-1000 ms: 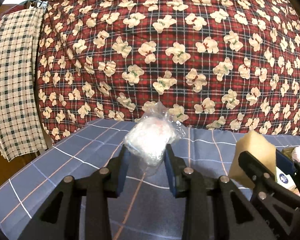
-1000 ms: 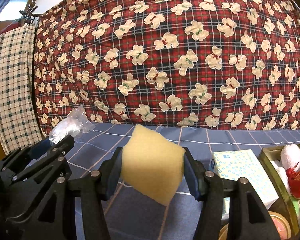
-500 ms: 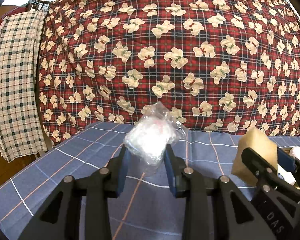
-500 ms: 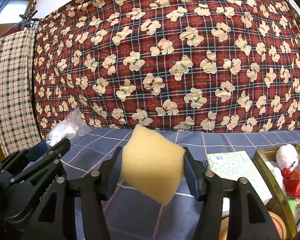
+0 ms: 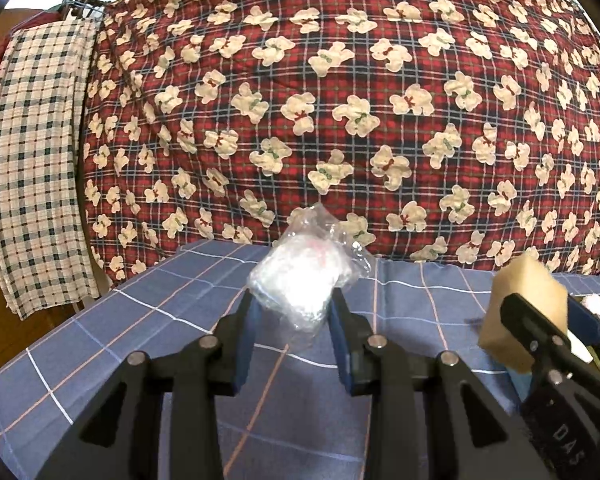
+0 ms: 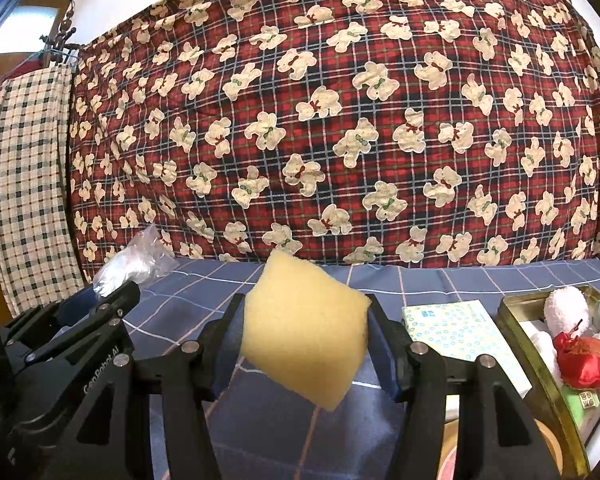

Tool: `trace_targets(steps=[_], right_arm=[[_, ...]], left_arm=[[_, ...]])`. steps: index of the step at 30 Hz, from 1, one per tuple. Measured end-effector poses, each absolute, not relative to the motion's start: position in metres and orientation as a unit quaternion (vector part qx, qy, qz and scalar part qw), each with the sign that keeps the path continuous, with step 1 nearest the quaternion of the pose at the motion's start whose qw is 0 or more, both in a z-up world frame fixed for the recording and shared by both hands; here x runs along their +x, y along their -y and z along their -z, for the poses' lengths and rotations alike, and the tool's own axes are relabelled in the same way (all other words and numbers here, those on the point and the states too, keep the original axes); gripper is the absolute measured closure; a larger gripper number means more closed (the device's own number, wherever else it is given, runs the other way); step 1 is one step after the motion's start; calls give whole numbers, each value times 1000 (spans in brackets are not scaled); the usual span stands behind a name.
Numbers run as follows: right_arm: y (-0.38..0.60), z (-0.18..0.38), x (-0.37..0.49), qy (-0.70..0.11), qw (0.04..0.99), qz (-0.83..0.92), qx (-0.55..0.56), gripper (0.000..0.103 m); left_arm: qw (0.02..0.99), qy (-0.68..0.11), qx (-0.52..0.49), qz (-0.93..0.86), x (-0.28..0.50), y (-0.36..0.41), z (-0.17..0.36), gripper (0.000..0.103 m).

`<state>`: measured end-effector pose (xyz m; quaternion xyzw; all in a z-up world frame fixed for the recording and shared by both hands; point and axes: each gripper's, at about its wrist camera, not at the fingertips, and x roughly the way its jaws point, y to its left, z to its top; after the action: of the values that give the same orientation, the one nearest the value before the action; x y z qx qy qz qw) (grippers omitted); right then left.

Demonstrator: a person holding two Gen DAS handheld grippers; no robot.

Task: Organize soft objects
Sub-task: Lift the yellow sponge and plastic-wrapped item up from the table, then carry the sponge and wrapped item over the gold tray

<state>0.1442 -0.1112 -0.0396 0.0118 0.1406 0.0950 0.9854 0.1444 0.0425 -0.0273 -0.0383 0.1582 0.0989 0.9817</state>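
Observation:
My left gripper [image 5: 294, 308] is shut on a clear plastic bag of white stuff [image 5: 300, 280], lifted above the blue checked tablecloth [image 5: 148, 320]. The right gripper [image 6: 306, 320] is shut on a yellow sponge [image 6: 304, 332], tilted like a diamond and also off the table. In the left wrist view the sponge [image 5: 520, 304] and the right gripper [image 5: 540, 316] show at the right edge. In the right wrist view the bag [image 6: 132, 260] and the left gripper [image 6: 96, 300] show at the left.
A gold-rimmed tray [image 6: 524, 344] at the right holds a white plush ball [image 6: 566, 308] and a red pouch [image 6: 584, 360]. A dotted tissue pack [image 6: 456, 332] lies beside it. A red bear-print quilt [image 6: 340, 120] hangs behind; a checked cloth [image 5: 32, 160] hangs at left.
Both views have tilted up slightly, so the table's far edge sits lower in frame. The bag and the sponge stay gripped as before.

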Motion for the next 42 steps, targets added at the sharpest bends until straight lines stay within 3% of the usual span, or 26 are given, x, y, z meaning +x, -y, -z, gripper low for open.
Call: trace_targets(steps=[19,42], right_arm=[[118,33,134,-130,987,-97,17,44],[166,-48,95,-105,986,-125,32,43]], left_arm=[[980,-167,-64,-88,139,-48,27,70],[981,-185,-67,-8,120,16,-30,70]])
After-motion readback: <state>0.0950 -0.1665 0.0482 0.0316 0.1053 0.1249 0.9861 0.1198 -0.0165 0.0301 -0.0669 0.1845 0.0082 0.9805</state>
